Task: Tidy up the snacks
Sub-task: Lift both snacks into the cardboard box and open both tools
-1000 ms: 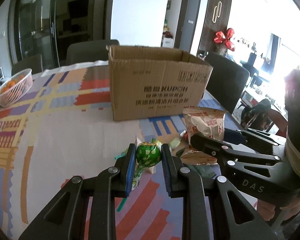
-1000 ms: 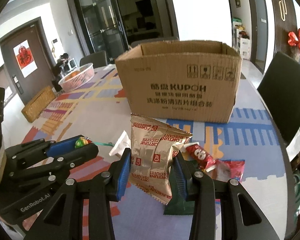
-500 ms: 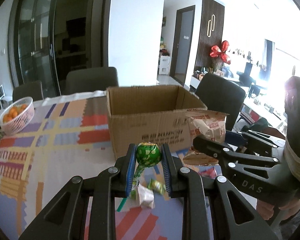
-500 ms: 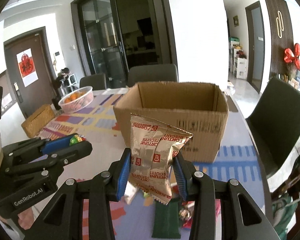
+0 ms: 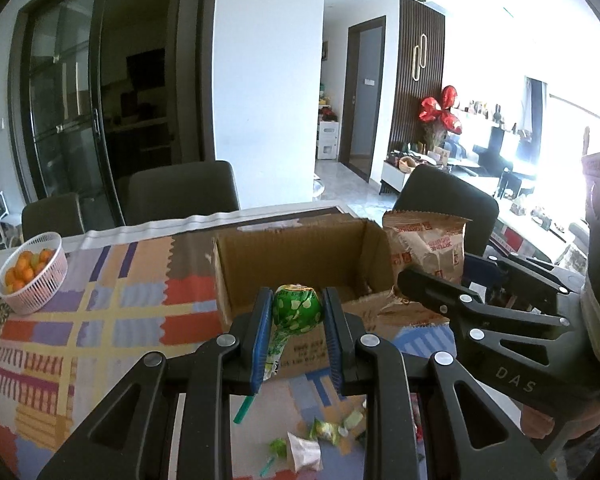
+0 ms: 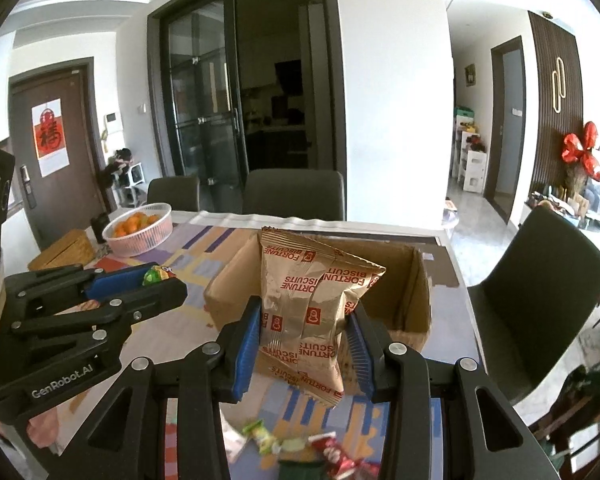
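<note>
My left gripper [image 5: 297, 312] is shut on a green-wrapped lollipop [image 5: 296, 309], held in the air just in front of the open cardboard box [image 5: 300, 256]. My right gripper [image 6: 303, 334] is shut on a gold biscuit bag [image 6: 308, 308] with red print, held upright above the table at the box's [image 6: 412, 304] near edge. The bag also shows in the left wrist view [image 5: 428, 248], to the right of the box. The left gripper with the lollipop shows in the right wrist view [image 6: 156, 276] at the left. Loose snacks [image 5: 312, 440] lie on the table below.
A white basket of oranges [image 5: 32, 272] stands at the table's far left on the patterned tablecloth [image 5: 100, 312]. Dark chairs [image 5: 180, 192] stand behind the table and one [image 6: 540, 280] at the right. A woven box [image 6: 60, 248] sits near the basket.
Both grippers have risen from table height with their snacks and moved toward the box. The box's inside now shows from above, and the loose snacks lie further below.
</note>
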### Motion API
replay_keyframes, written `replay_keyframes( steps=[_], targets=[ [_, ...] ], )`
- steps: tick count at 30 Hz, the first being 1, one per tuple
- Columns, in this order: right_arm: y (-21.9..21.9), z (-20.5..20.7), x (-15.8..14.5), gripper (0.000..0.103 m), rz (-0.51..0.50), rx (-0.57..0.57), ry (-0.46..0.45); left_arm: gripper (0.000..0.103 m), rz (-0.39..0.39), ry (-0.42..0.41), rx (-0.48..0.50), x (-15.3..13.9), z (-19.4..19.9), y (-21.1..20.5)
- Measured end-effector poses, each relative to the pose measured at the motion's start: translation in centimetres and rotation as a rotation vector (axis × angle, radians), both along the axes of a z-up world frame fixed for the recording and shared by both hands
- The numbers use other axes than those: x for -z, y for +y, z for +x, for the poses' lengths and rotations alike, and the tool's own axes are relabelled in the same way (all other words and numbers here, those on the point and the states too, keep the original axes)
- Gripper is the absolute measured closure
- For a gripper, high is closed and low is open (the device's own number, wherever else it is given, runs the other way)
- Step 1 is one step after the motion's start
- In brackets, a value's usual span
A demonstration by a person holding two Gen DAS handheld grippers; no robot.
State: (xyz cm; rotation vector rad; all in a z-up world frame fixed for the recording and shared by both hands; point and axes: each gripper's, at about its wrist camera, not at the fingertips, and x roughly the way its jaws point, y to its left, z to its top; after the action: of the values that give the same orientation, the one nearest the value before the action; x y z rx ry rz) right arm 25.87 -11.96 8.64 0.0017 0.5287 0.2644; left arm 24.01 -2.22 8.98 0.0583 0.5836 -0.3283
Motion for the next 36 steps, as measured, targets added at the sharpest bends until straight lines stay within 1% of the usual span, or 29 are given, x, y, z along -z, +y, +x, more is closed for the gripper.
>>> replay_keyframes(
  steps=[7,11,15,18,23,31,33,35,36],
  targets=[
    [-0.7,3.1,-0.8,0.061,-0.016,0.009,0.030,0.077,0.022,0.016,0.007,-0.6,2.9,-0.8],
    [-1.4,5.2,-0.9,0.061,-0.024,0.017,0.059,0.077,0.018,0.036,0.012,-0.7,4.8,-1.1],
    [-1.8,7.1,-0.9,0.061,-0.045,0.026,0.080,0.077,-0.017,0.076,0.014,-0.4,7.3,-1.0],
    [-2.0,8.3,-0.3,0.061,-0.057,0.033,0.104,0.077,-0.007,0.078,-0.003,-0.2,8.6,-1.2],
    [-2.5,10.0,0.9,0.061,-0.068,0.042,0.137,0.077,0.031,0.100,-0.009,1.0,10.4,-1.8],
    [-3.0,11.6,2.3,0.061,-0.095,0.060,0.175,0.077,0.055,0.149,-0.026,3.0,12.5,-2.3],
    [-3.0,11.7,2.6,0.061,-0.103,0.060,0.179,0.074,0.058,0.158,-0.044,3.5,12.6,-2.2],
    [-2.9,11.8,2.8,0.060,-0.108,0.067,0.174,0.053,0.057,0.164,-0.048,3.6,12.6,-2.0],
    [-2.8,11.9,2.8,0.057,-0.111,0.074,0.172,0.051,0.058,0.156,-0.053,3.6,12.3,-1.9]
  ],
)
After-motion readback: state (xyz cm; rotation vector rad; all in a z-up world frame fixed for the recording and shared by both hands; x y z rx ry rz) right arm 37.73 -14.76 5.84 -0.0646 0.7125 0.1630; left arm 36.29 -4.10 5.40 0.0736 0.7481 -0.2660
